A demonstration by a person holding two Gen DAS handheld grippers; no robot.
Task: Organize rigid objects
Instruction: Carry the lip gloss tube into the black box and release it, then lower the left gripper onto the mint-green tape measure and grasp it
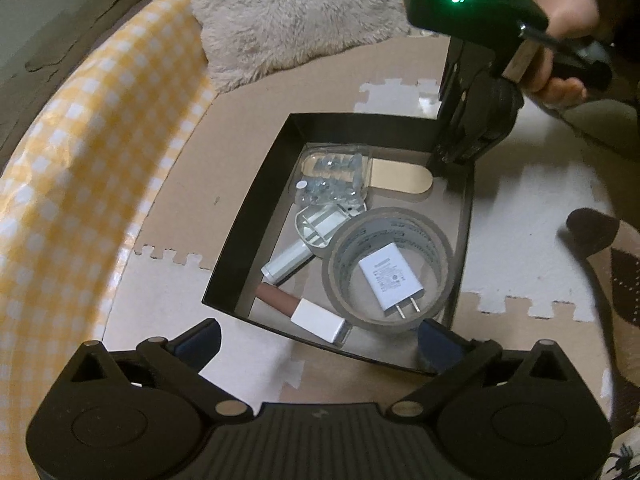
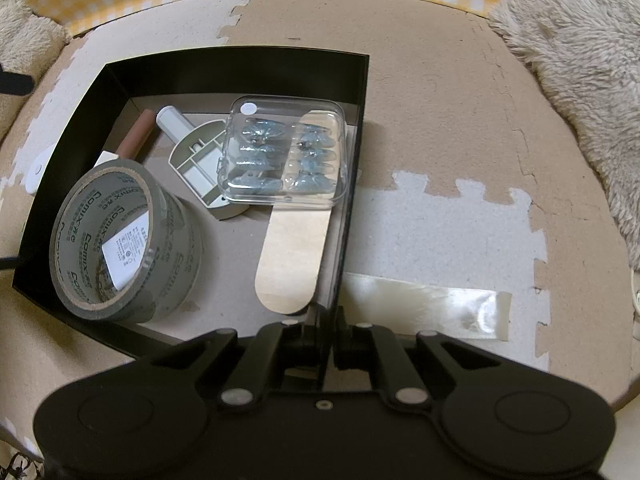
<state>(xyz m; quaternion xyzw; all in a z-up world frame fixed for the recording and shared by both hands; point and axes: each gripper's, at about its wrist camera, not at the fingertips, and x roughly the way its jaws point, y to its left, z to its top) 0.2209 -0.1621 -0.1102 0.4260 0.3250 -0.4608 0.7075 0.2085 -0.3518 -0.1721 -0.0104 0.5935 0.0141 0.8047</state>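
A black box [image 1: 256,184] [image 2: 224,66] on the floor holds a tape roll [image 1: 390,266] [image 2: 120,240] with a white charger [image 1: 390,280] inside it, a clear case of small parts [image 1: 332,178] [image 2: 282,156], a flat wooden stick [image 1: 400,182] [image 2: 292,256], a white plastic part [image 1: 304,240] [image 2: 200,164] and a brown tube with white cap [image 1: 304,308] [image 2: 132,136]. My left gripper [image 1: 320,334] is open above the box's near edge. My right gripper [image 2: 326,320] [image 1: 452,160] is shut on the box's wall.
The box rests on tan and white foam puzzle mats [image 2: 440,120]. A yellow checked cloth [image 1: 80,160] lies to the left, a furry cushion [image 1: 288,12] [image 2: 580,80] behind. A strip of clear tape [image 2: 424,304] is stuck on the mat.
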